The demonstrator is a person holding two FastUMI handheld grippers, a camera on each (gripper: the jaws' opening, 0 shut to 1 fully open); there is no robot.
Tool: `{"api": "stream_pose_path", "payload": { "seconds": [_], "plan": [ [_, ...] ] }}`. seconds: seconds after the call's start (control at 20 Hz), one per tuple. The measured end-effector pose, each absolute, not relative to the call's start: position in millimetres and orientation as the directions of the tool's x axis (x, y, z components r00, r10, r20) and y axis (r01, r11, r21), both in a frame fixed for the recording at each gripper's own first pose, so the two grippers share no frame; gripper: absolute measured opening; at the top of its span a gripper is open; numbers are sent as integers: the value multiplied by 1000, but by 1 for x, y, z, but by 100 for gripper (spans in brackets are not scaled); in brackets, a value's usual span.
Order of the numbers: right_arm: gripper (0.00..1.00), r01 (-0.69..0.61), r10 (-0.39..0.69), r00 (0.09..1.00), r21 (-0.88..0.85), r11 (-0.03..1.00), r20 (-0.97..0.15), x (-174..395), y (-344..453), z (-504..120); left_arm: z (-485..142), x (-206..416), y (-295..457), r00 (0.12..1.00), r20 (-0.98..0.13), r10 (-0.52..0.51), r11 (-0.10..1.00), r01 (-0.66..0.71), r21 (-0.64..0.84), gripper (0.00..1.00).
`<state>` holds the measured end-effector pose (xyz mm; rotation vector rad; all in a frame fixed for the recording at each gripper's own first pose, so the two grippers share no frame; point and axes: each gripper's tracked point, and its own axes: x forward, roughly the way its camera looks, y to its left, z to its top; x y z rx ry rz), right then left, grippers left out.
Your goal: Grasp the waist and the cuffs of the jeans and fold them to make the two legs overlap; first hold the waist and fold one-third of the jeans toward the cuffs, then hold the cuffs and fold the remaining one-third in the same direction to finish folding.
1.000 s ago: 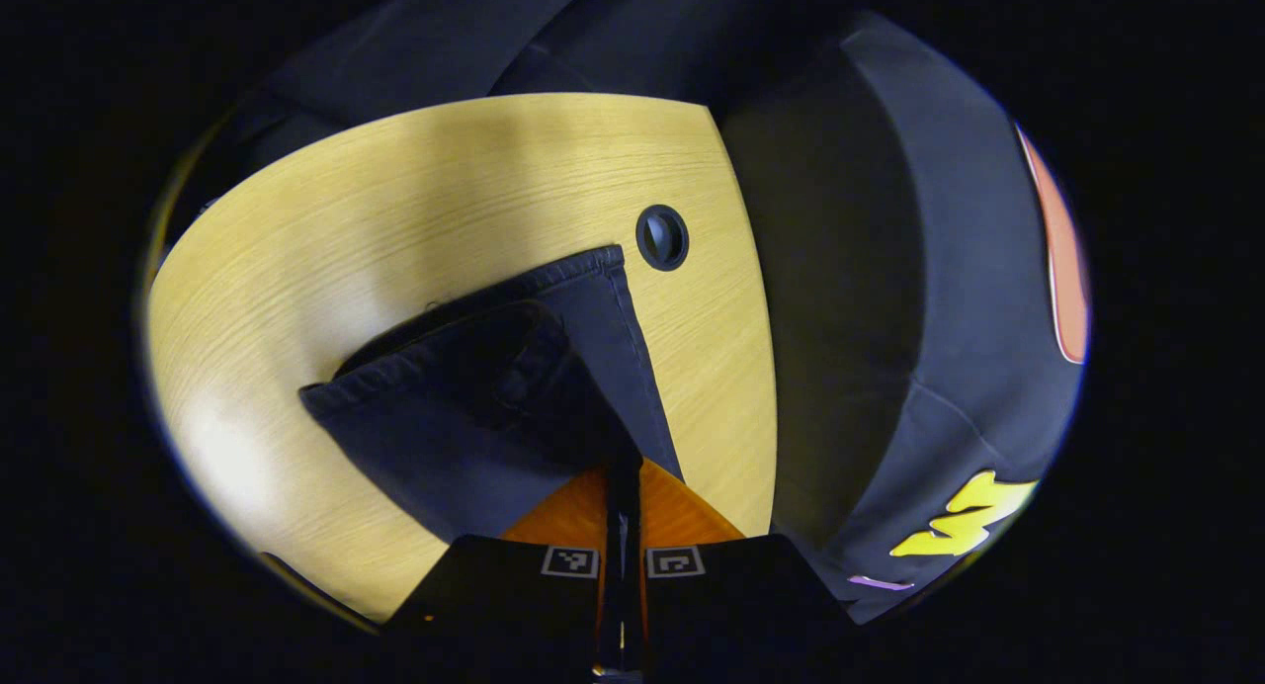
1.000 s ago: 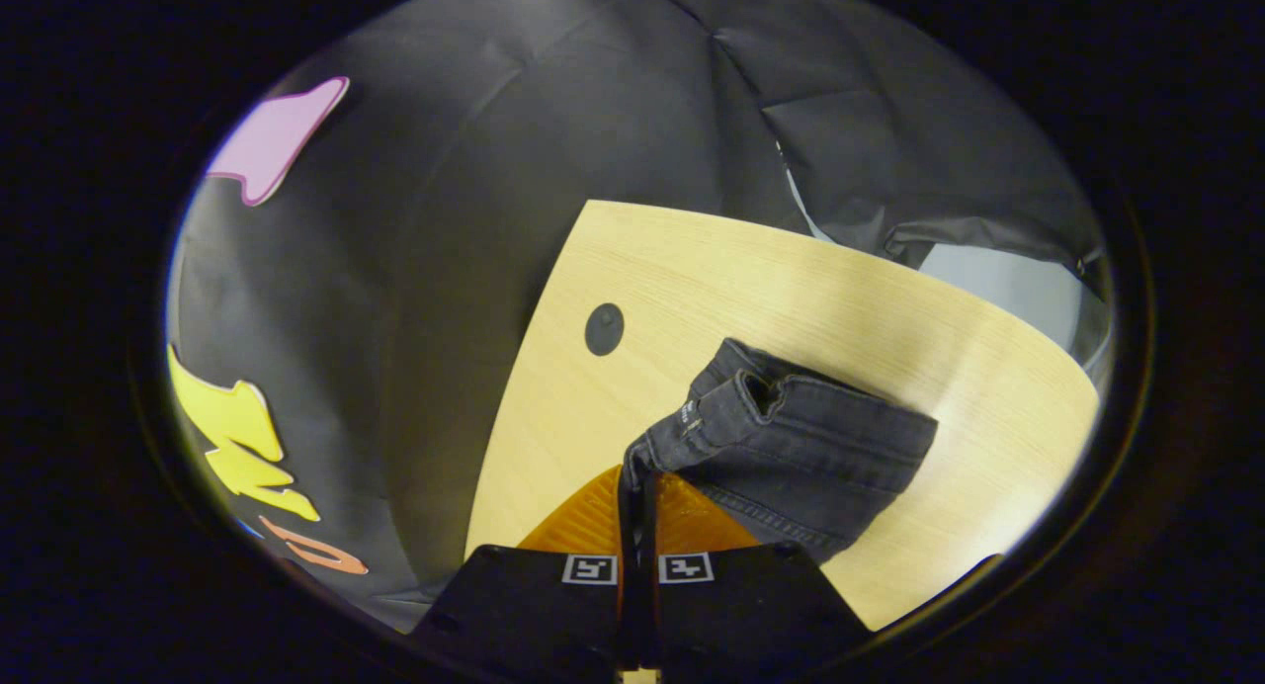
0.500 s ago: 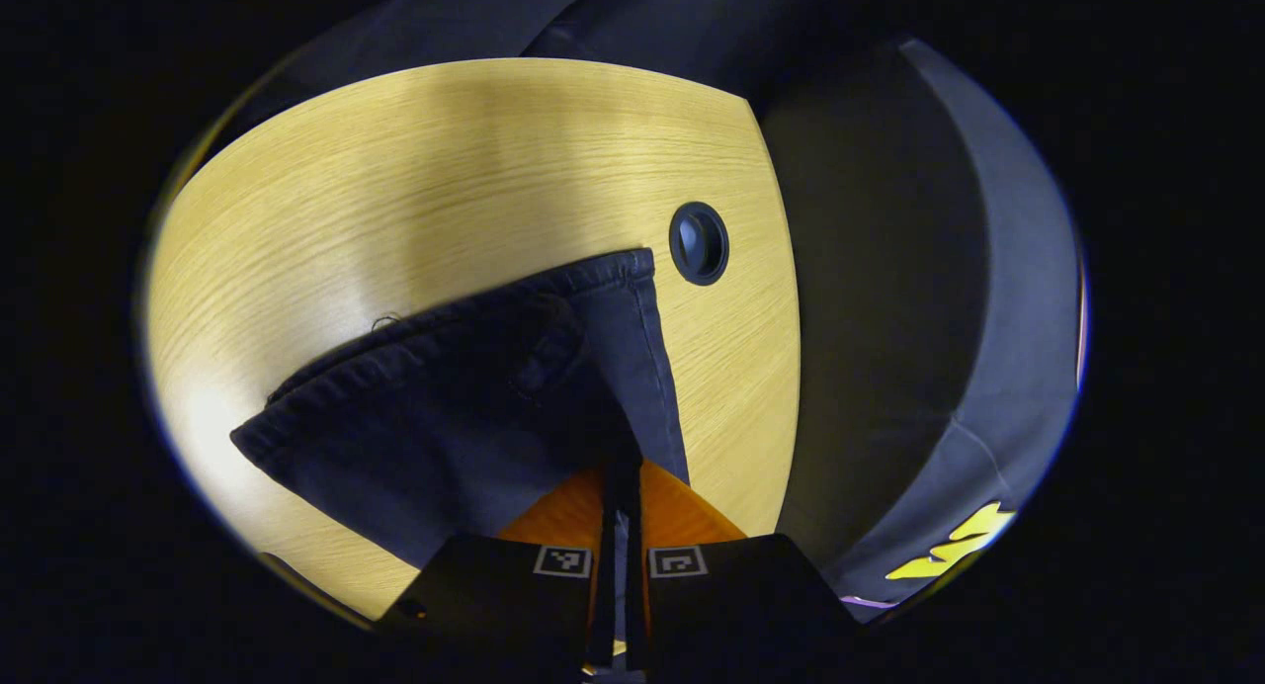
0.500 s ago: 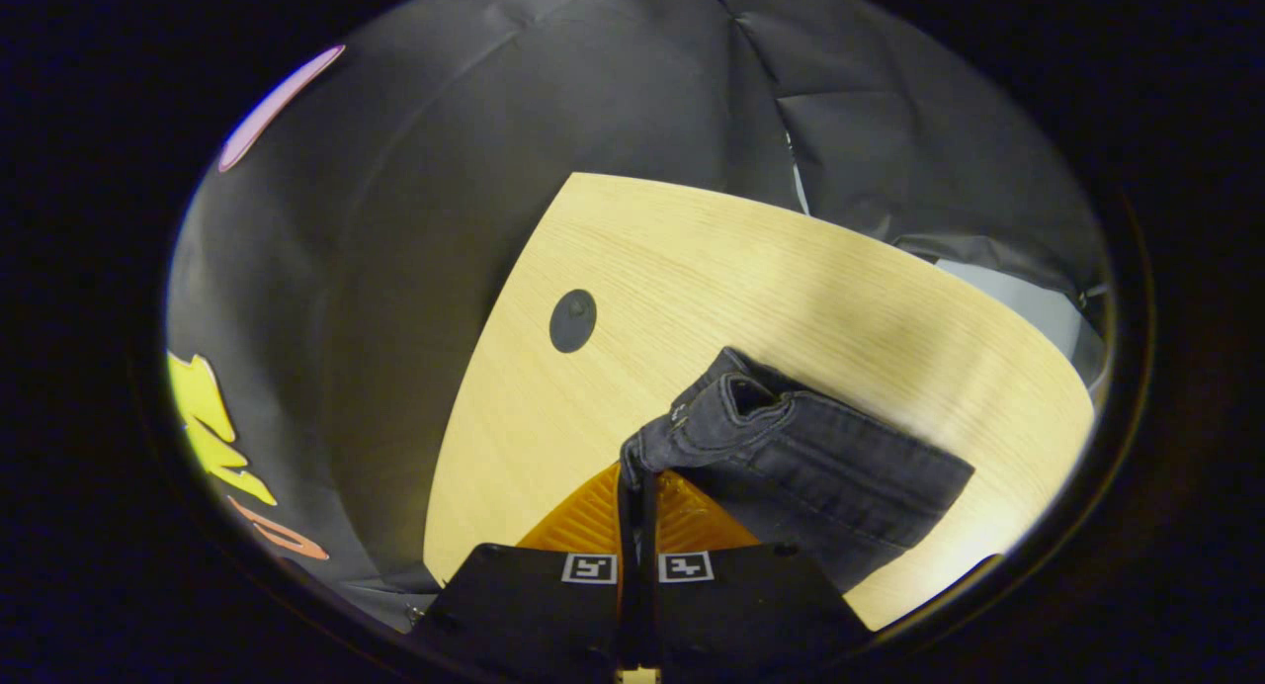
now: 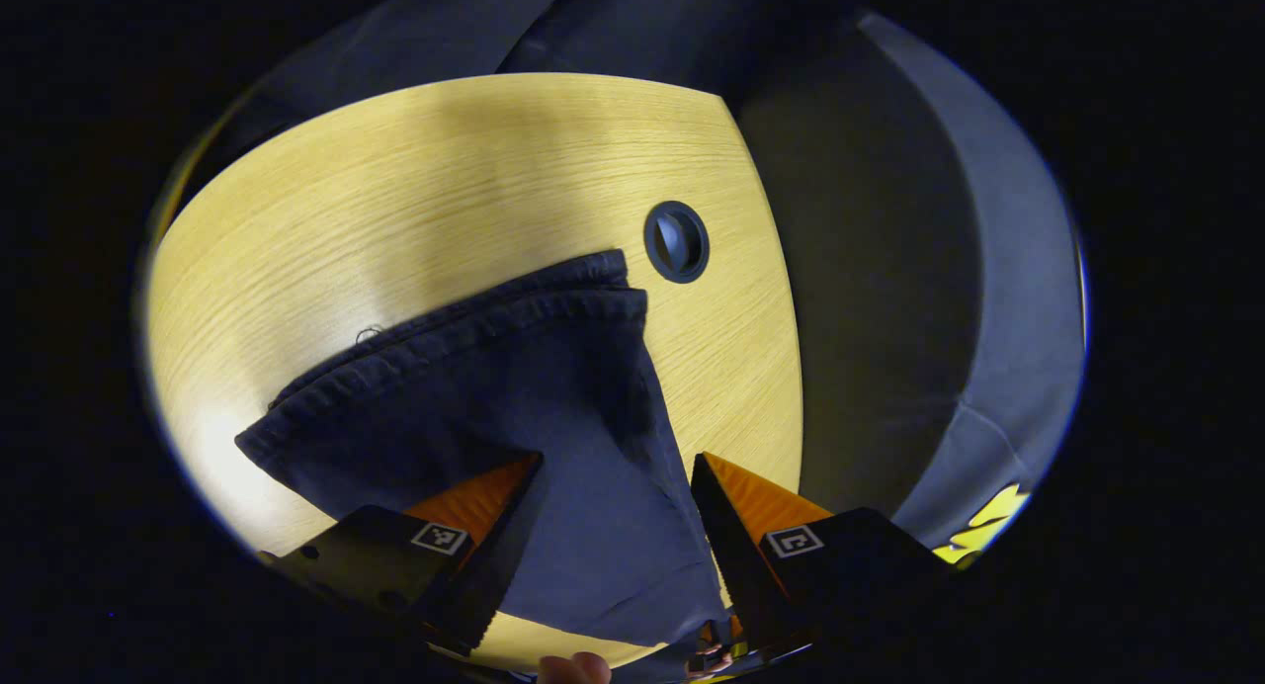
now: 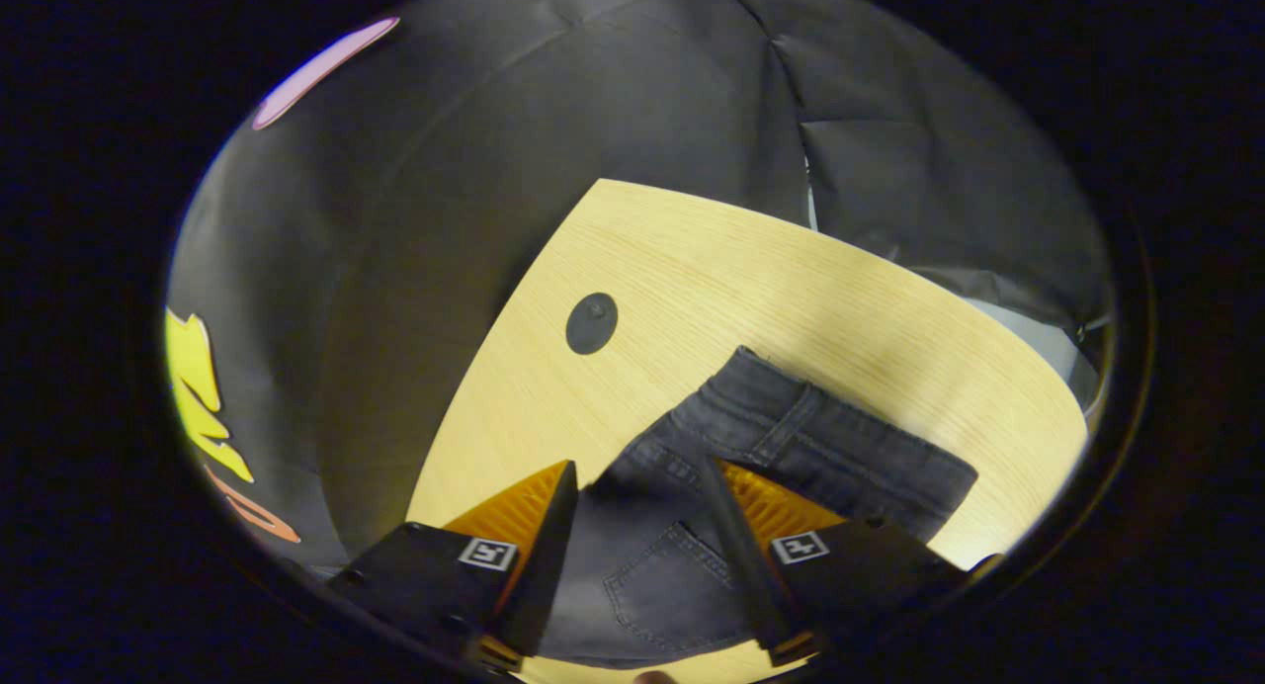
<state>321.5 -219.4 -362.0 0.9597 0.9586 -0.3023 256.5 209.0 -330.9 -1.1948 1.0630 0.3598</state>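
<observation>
The light wood-grain table [image 5: 445, 190] carries the dark denim jeans [image 5: 553, 417]. Left gripper [image 5: 615, 476] jaws spread over the cuffs [image 5: 464, 333]; right gripper [image 6: 637, 481] jaws spread over the waist [image 6: 820, 437]. The overlap appears complete. For the waist fold, both jaws should pinch every layer.

A pale wood-grain table [image 5: 445, 200] with a round black cable grommet [image 5: 676, 241] near its edge stands against the booth's creased black cloth wall [image 6: 613, 101], lit brightly from above
</observation>
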Motion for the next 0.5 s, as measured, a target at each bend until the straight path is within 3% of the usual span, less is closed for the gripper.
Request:
{"api": "stream_pose_path", "payload": {
  "seconds": [0.1, 0.2, 0.35, 0.5],
  "plan": [
    [85, 587, 153, 578, 538, 604, -802, 318, -217, -356, -320, 257, 204, 495, -827, -267, 429, -708, -562, 100],
    [99, 567, 132, 592, 527, 633, -795, 312, -215, -344, -302, 260, 199, 510, -826, -240, 489, -671, -557, 95],
    [99, 524, 104, 625, 514, 679, -774, 302, -218, -320, -258, 262, 188, 532, -823, -199, 622, -580, -525, 96],
    [99, 459, 51, 678, 477, 750, -733, 283, -224, -282, -200, 261, 165, 609, -774, -175, 739, -438, -511, 97]
  ]
}}
